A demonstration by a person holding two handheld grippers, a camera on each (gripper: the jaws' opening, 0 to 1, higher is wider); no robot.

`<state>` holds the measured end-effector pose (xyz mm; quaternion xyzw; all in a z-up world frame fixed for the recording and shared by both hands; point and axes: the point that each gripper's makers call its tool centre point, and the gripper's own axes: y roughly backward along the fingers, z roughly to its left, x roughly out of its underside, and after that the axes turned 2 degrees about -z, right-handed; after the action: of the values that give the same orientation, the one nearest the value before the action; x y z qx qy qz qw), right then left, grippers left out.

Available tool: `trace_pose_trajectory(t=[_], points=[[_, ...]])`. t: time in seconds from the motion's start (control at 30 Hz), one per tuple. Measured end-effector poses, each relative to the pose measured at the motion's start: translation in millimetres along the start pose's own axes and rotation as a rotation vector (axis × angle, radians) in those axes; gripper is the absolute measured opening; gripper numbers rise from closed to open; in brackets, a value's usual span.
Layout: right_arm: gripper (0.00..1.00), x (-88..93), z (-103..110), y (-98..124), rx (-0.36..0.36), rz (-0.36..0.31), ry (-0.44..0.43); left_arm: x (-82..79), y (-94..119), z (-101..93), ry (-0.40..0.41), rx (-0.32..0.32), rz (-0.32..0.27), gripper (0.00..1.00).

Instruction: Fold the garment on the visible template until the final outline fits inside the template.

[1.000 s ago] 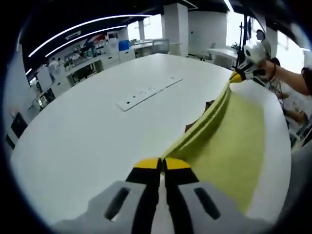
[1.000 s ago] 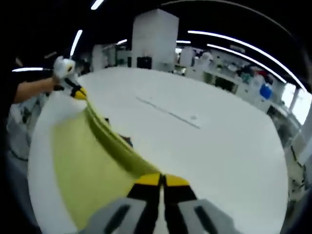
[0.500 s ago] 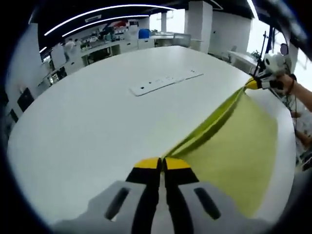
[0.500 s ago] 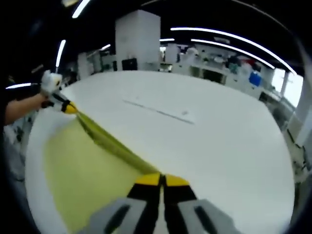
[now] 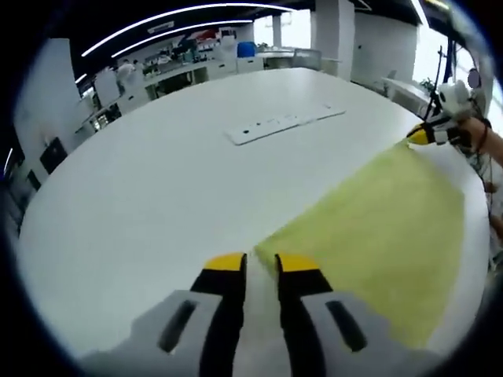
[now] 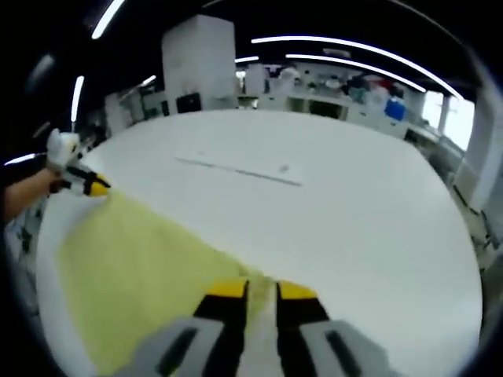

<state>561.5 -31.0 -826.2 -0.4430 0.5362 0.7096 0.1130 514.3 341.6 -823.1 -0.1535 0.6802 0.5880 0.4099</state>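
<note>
The yellow-green garment (image 5: 377, 228) lies flat as a folded rectangle on the white table (image 5: 141, 196). My left gripper (image 5: 260, 263) is open at its near corner, with the cloth edge just past the yellow tips and nothing between the jaws. In the left gripper view, the right gripper (image 5: 428, 133) sits at the garment's far corner, held by a hand. In the right gripper view, the garment (image 6: 141, 267) spreads to the left, and my right gripper (image 6: 262, 289) stands open at its near corner. The left gripper (image 6: 86, 184) rests at the far corner there.
A long white socket strip (image 5: 287, 124) is set into the table beyond the garment, seen too as a thin line (image 6: 236, 171). The table's rounded edge runs close to the garment's outer side. Office desks and shelves stand far behind.
The raised, stretched fold has come down and the garment now lies flat. Both grippers' jaws have parted and let go of the cloth corners.
</note>
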Motion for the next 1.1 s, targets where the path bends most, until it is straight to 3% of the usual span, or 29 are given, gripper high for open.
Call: trace_pose_trajectory(t=[0.17, 0.33, 0.67, 0.87, 1.1], points=[[0.31, 2.9, 2, 13, -0.025, 0.024, -0.044, 9.6, 11, 4.7, 0.015, -0.015, 0.014, 0.35], [0.45, 4.0, 7, 25, -0.054, 0.028, -0.049, 7.9, 26, 1.0, 0.046, 0.0, -0.031, 0.5], [0.46, 18.2, 29, 58, -0.118, 0.054, -0.051, 13.1, 58, -24.4, 0.096, 0.067, -0.097, 0.67], [0.55, 29.6, 49, 86, -0.176, 0.062, -0.047, 19.8, 78, -41.1, 0.097, 0.096, -0.113, 0.78], [0.58, 49.9, 70, 112, -0.231, 0.087, -0.026, 30.2, 100, -56.7, 0.084, 0.118, -0.122, 0.78]])
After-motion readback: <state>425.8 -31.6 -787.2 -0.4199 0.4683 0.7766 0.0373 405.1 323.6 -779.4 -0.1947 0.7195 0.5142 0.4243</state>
